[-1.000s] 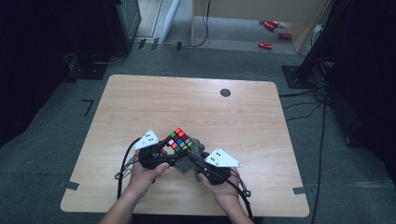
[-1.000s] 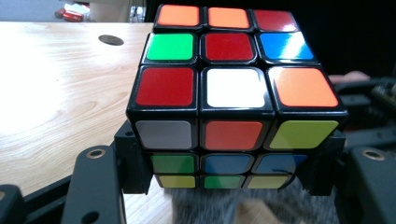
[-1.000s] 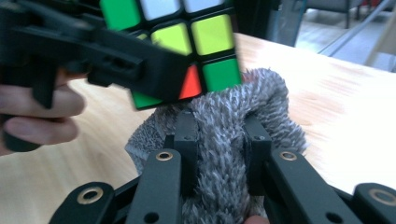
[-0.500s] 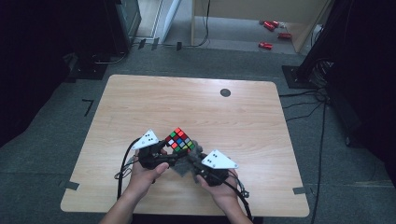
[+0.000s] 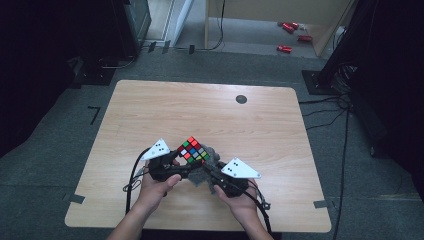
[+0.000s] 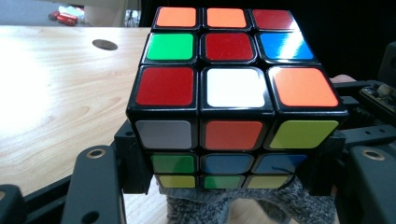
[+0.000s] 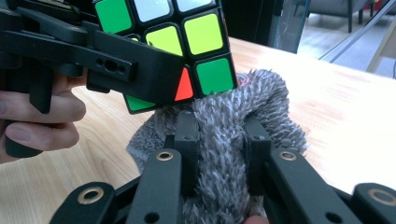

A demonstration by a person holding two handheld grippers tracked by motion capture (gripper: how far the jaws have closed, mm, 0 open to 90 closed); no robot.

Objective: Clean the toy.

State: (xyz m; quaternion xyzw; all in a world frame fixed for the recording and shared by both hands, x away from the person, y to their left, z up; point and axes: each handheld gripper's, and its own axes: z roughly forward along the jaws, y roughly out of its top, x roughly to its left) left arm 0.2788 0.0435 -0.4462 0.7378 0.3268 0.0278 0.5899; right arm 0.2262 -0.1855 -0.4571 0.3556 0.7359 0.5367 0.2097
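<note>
A: Which step is this?

B: Wiping, I'd judge. The left gripper [image 5: 176, 161] clamps a Rubik's cube [image 6: 231, 93] by its sides, lifted over the near middle of the wooden table [image 5: 150, 110]. The right gripper [image 7: 218, 135] pinches a grey fuzzy cloth [image 7: 261, 98] bunched up against the cube's underside.

A: Next?

B: Probably rubbing the cloth across that lower face while the cube is held steady.

A: Anything unclear?

B: The cube's bottom and the cloth's full shape are hidden

The grey fuzzy cloth [image 6: 243, 205] was cut off by the bottom edge, its top hidden beneath the puzzle cube [image 6: 229, 93].
</note>
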